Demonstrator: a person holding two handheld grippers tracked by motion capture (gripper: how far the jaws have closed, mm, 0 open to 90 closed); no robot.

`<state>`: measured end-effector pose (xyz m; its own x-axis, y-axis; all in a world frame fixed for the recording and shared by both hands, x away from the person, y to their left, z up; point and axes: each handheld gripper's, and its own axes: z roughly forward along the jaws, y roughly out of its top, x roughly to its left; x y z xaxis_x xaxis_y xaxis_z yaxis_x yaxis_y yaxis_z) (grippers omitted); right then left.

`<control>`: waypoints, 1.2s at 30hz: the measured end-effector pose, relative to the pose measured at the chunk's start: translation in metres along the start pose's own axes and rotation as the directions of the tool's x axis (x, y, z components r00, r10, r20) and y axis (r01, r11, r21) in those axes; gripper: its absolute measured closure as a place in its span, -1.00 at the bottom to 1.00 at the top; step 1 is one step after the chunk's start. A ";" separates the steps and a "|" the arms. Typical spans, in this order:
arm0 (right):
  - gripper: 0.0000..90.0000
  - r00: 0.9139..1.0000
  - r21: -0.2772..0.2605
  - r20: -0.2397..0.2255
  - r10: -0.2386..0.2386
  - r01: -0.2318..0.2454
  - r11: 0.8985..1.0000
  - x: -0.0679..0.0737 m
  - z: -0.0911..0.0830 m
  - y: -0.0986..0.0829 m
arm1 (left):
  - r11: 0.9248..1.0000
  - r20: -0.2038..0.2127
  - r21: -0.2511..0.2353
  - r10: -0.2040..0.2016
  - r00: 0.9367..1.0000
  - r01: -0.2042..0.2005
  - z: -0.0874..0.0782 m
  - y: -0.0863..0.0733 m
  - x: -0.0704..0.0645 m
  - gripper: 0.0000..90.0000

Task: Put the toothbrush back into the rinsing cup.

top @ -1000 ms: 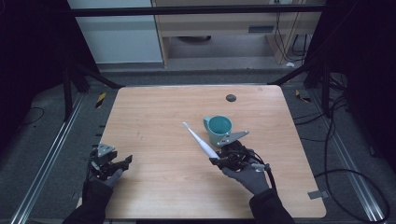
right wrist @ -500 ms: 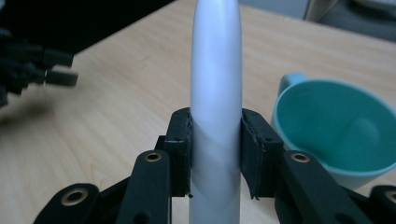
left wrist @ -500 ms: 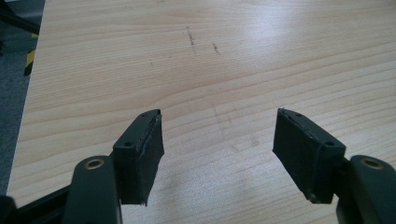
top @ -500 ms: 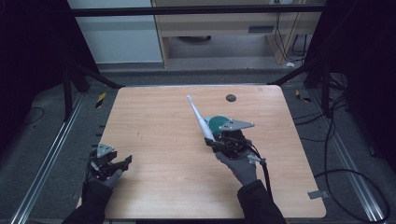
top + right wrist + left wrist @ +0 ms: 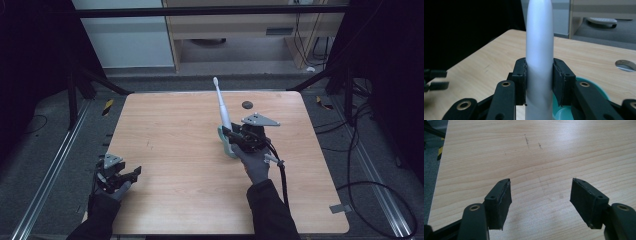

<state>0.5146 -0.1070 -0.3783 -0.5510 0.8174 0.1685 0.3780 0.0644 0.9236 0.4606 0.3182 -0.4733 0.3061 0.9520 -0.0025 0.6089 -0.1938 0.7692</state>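
Right tool (image 5: 539, 75) is clamped on the white toothbrush (image 5: 222, 107), upright above the teal cup (image 5: 226, 145). Lower it straight, keeping it vertical. Left tool (image 5: 541, 202) rests spread apart over the bench (image 5: 175, 135).

Lighting: overhead, even on the desk (image 5: 190, 130); surroundings fall to near black at both sides and along the lower corners of the high view. Shadows: soft, short, under the left tool (image 5: 541, 205) onto the wood. Glare: pale sheen across the far desk surface in the left gripper view. Focus: white toothbrush handle (image 5: 539, 57) close to the lens, soft-edged; background cabinet blurred. High view: grainy, low contrast.
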 end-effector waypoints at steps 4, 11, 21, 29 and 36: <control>0.47 0.999 -0.041 0.027 0.020 -0.019 0.999 -0.006 0.004 0.004 | 1.000 -0.001 0.000 0.003 1.000 -0.003 0.000 0.000 0.000 -0.28; 0.47 0.996 -0.095 0.062 0.058 -0.051 0.994 -0.012 0.011 0.009 | 1.000 -0.001 -0.001 0.002 1.000 -0.002 0.000 0.000 0.000 -0.28; 0.47 0.989 -0.113 0.121 0.085 -0.071 0.991 -0.023 0.026 0.008 | 1.000 0.003 -0.011 0.001 1.000 -0.001 -0.001 0.001 0.000 -0.28; 0.47 0.980 -0.099 0.169 0.103 -0.087 0.991 -0.034 0.037 0.003 | 1.000 0.002 -0.024 -0.001 1.000 0.001 -0.002 0.001 0.000 -0.28; 0.47 0.974 -0.057 0.205 0.095 -0.085 0.995 -0.039 0.047 -0.006 | 1.000 0.003 -0.026 0.002 1.000 -0.002 -0.003 0.001 0.000 -0.28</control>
<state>0.5685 -0.1125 -0.4060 -0.3484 0.9197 0.1811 0.3806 -0.0378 0.9240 0.4590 0.3186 -0.4702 0.3095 0.9509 -0.0028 0.5892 -0.1894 0.7855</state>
